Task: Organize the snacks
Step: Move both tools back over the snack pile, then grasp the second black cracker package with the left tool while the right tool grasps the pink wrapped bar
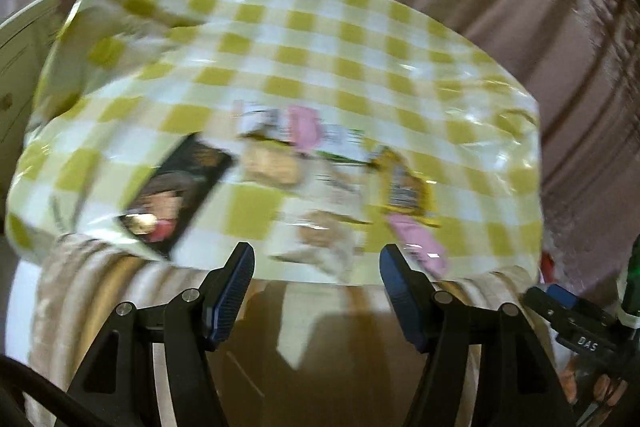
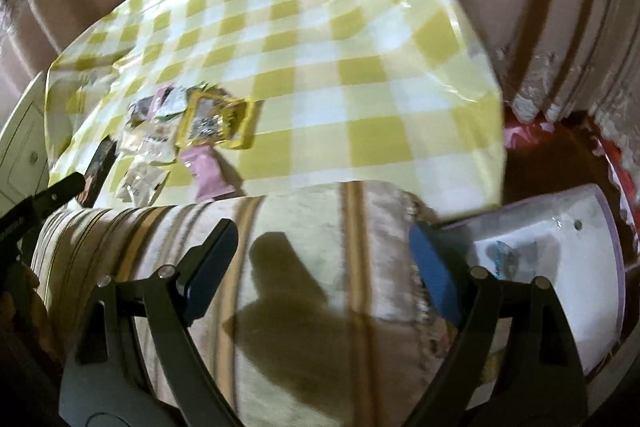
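Nearest, both the left gripper and right gripper stand spread wide, grasping nothing, over a striped beige cushion. Beyond the jaws, blurred snack packets, yellow, pink, clear and a dark box, lie clustered on the yellow-and-white checked tablecloth.

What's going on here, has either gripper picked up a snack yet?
Not yet. The left gripper and the right gripper are both open and empty, held short of the near edge of the table with the checked cloth. The snacks lie loose near that edge: a dark box, a yellow packet, pink packets and some clear wrapped ones. A white container sits low beside the table on the right.
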`<state>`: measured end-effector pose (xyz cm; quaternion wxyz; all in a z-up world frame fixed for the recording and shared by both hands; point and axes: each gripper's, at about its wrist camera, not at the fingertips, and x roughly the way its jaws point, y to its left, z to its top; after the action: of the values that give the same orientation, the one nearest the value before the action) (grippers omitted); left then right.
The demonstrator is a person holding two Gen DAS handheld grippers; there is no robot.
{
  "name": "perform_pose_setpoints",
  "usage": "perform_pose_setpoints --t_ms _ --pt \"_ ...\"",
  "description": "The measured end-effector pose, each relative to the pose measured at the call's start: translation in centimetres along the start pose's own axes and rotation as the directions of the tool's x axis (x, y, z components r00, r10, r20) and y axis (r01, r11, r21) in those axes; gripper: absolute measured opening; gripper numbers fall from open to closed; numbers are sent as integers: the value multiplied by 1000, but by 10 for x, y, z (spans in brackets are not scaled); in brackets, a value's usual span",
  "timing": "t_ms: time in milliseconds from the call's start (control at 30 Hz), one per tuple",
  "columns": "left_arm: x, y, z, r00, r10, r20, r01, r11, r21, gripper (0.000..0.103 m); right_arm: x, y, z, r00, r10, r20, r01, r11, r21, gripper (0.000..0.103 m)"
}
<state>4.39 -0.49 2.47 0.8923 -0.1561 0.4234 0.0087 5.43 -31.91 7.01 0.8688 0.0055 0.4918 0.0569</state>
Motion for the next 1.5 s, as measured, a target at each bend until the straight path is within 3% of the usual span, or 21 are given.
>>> perform_pose_setpoints --t_ms 233,533,667,1000,1100,1333,1500 --pt "7 55 6 997 62 -43 -64 997 -42 72 19 34 8 999 16 -42 -19 996 -90 89" --pt "38 81 19 983 114 -146 -108 993 49 75 48 68 24 995 41 -89 -56 983 -177 89" --pt "49 85 29 977 146 -156 -133 987 95 76 63 78 31 990 66 -127 -91 976 -198 89" --pt "83 110 50 971 93 -220 -79 994 73 77 96 97 40 975 86 -205 -136 961 -241 88" --pt "93 110 52 963 75 -257 -53 994 93 77 104 104 42 971 78 -224 -138 954 -266 82" --pt "103 96 54 958 140 -251 -89 975 202 80 121 115 44 968 40 -248 -121 940 -320 68" --pt "103 89 53 959 162 -232 -98 959 265 66 123 122 43 974 5 -229 -88 932 -351 58"
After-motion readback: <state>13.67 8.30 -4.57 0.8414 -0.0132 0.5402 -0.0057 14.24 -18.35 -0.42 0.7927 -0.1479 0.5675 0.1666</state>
